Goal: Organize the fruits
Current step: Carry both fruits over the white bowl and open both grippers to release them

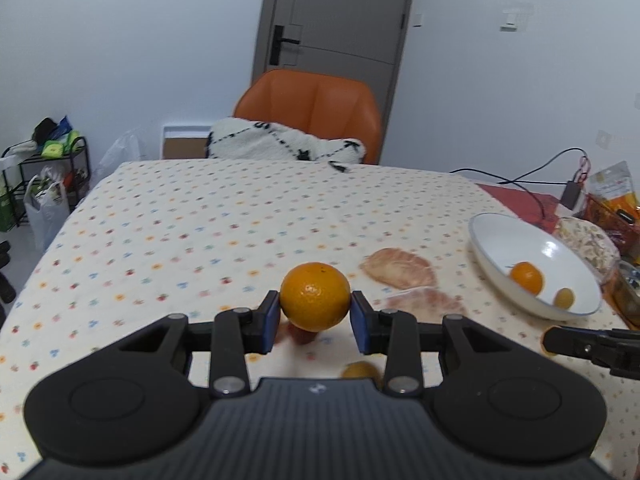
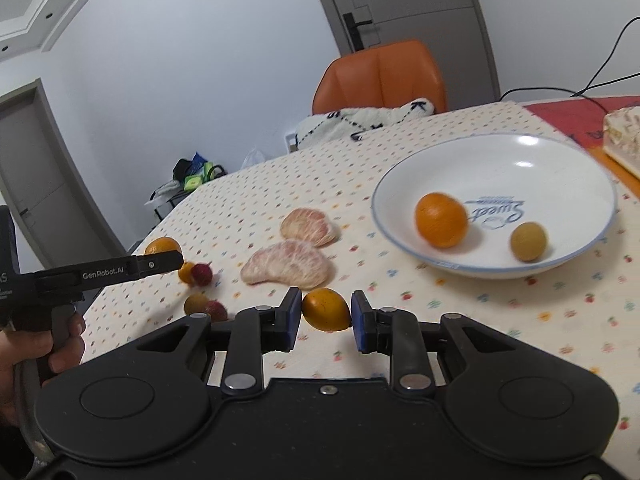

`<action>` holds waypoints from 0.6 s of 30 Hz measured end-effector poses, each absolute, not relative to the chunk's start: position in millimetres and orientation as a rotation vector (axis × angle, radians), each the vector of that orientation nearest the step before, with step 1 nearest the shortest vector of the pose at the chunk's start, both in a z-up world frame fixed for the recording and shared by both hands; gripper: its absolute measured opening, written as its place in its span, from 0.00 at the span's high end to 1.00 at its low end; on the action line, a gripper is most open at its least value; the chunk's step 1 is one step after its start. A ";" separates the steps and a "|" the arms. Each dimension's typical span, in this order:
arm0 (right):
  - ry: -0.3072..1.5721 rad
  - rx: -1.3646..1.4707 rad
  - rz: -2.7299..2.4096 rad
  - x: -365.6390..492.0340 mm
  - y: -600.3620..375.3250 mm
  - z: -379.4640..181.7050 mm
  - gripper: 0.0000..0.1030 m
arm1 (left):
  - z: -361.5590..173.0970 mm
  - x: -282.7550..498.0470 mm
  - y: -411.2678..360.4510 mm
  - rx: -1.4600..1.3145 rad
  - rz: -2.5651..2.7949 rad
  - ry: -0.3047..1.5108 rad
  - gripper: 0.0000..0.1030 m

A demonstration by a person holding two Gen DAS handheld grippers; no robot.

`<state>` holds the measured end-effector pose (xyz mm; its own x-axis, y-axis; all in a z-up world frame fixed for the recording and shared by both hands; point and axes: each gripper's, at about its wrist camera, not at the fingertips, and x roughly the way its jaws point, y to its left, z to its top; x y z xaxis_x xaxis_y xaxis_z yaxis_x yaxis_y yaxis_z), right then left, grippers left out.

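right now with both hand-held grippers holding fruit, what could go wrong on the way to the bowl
1. The left hand-held gripper pinches the round orange only at its sides; it might slip out.
2. The bowl already holds an orange and a small yellowish fruit; dropped fruit may knock them.
3. The right hand-held gripper barely pinches the small orange fruit.

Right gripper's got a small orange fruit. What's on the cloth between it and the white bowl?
Nothing: in the right wrist view, only bare dotted tablecloth lies between the right gripper and the white bowl. The peeled pomelo segments sit off to the left.
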<state>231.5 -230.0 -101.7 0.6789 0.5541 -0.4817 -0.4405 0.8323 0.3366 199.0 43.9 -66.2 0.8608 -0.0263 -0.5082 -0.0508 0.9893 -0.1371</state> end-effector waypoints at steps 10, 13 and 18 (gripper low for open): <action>0.567 0.218 0.512 229.0 -258.9 -94.1 0.76 | -55.7 208.7 1.4 -0.118 -0.068 0.513 0.65; 0.556 0.224 0.501 227.9 -267.3 -92.3 0.76 | -53.6 211.9 -10.9 -0.111 -0.089 0.510 0.65; 0.535 0.235 0.482 226.2 -281.9 -88.1 0.76 | -50.1 217.0 -32.0 -0.093 -0.131 0.506 0.65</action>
<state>226.2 -281.9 -88.1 0.7525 0.4976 -0.4315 -0.3775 0.8627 0.3366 217.0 -32.0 -50.1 0.8666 -0.1477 -0.4767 0.1015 0.9874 -0.1213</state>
